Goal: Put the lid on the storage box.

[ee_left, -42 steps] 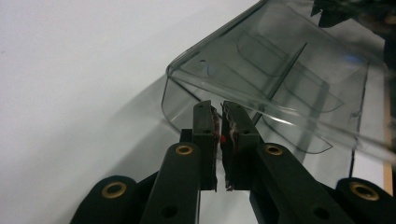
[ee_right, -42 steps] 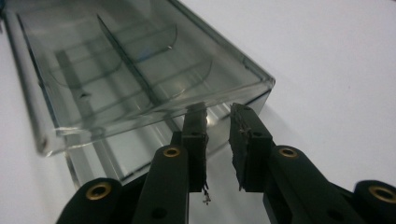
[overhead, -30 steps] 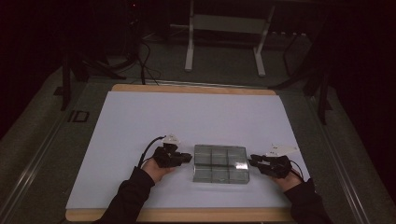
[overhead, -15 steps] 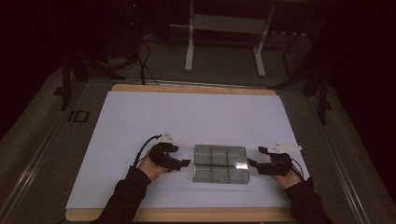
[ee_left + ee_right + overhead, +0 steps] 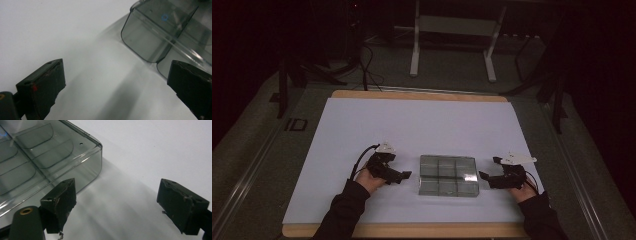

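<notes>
Clear divided organizer tray (image 5: 448, 176) flat on white bench (image 5: 412, 125), between both grippers. Left gripper (image 5: 404, 175) and right gripper (image 5: 484, 176) just beside tray ends, jaws just opened wide, nothing between them.

Clear smoky-grey plastic compartment tray (image 5: 448, 175): rectangular, rounded corners, thin dividers making two rows of three cells, all cells empty. Lies flat on white table cover, open side up, long side running between both tongs. Sits between left gripper (image 5: 404, 175) and right gripper (image 5: 482, 176), just beside each, touching neither; nothing between either pair of jaws. In left gripper view, tray corner (image 5: 160, 32) ahead, toward right jaw. In right gripper view, tray corner (image 5: 50, 155) ahead, behind left jaw.
</notes>
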Available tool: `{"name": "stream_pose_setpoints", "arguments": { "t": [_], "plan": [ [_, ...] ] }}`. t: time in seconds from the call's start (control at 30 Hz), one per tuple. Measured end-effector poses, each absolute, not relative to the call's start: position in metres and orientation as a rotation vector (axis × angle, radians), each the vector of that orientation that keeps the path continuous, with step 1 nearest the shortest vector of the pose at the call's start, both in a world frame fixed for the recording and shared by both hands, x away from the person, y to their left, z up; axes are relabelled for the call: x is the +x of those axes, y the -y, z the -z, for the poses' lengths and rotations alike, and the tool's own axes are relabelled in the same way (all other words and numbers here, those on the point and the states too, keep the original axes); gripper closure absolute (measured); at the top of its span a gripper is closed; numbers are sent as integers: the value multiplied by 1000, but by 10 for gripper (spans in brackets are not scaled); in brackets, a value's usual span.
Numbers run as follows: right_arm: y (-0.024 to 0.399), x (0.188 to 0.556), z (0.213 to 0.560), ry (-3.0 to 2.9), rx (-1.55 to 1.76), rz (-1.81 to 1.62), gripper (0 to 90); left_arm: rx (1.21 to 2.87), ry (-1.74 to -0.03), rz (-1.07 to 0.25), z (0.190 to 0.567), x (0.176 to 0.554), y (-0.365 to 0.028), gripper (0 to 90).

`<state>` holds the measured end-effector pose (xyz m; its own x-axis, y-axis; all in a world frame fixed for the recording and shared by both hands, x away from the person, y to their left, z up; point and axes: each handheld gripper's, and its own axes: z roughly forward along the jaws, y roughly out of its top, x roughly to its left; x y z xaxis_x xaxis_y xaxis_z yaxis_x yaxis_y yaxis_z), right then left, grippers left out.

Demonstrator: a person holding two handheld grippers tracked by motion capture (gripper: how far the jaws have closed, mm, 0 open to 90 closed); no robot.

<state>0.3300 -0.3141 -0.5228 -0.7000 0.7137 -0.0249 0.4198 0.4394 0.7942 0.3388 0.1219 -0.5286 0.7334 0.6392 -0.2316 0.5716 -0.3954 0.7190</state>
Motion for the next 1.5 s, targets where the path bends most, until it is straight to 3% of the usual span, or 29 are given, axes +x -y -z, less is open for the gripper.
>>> {"name": "stream_pose_setpoints", "arguments": {
  "t": [0.43,1.5],
  "plan": [
    [317,325,527,-2348,957,-1100,160,2160,-841,-196,527,323,-128,24],
    [341,306,534,-2326,1039,-1059,162,2125,-917,-204,539,298,-156,25]
  ]
}}
